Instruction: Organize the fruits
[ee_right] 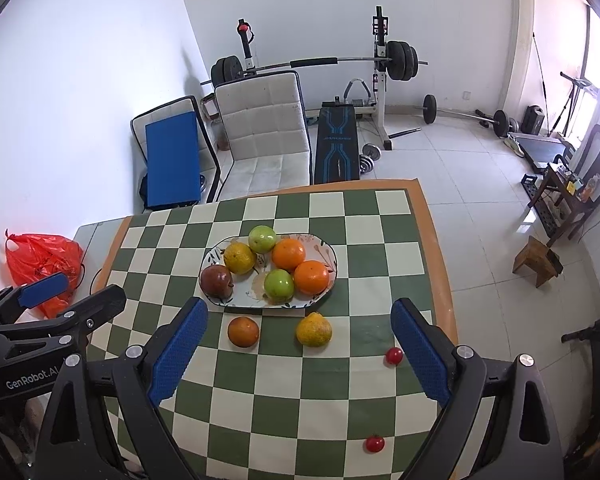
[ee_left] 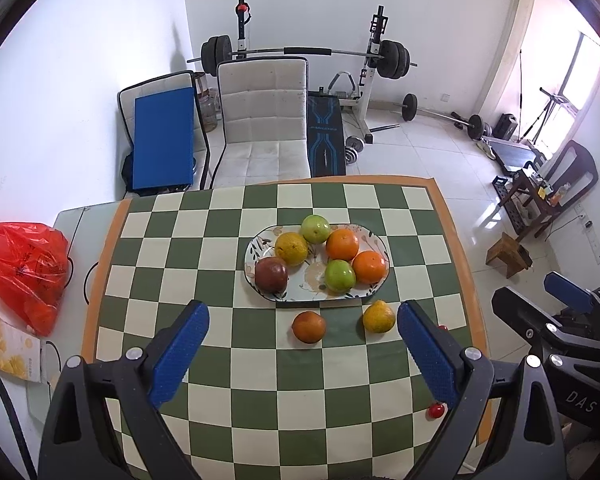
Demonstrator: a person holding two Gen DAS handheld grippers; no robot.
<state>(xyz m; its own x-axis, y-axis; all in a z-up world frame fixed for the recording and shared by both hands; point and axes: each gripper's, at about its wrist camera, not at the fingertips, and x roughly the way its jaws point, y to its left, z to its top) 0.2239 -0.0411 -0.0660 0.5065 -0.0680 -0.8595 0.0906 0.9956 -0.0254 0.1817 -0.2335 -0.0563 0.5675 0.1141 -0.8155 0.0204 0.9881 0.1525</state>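
A flowered oval plate (ee_left: 374, 240) (ee_right: 327, 249) on the checked tablecloth holds several fruits: two oranges, two green apples, a yellow citrus and a dark red apple (ee_left: 271, 274) (ee_right: 216, 279). In front of it lie a dark orange (ee_left: 309, 327) (ee_right: 243, 331) and a yellow-green citrus (ee_left: 378, 316) (ee_right: 314, 329). Two cherry tomatoes (ee_right: 393, 356) (ee_right: 375, 443) sit near the right edge. My left gripper (ee_left: 303, 316) is open above the near cloth, holding nothing. My right gripper (ee_right: 298, 314) is open too, empty.
A red plastic bag (ee_left: 24, 268) (ee_right: 44, 264) and a yellow printed box (ee_left: 8, 344) lie on the bare table at the left. Behind the table stand a white chair (ee_left: 264, 120), a blue-padded chair and a weight bench. The cloth's right edge (ee_right: 440, 264) drops to the floor.
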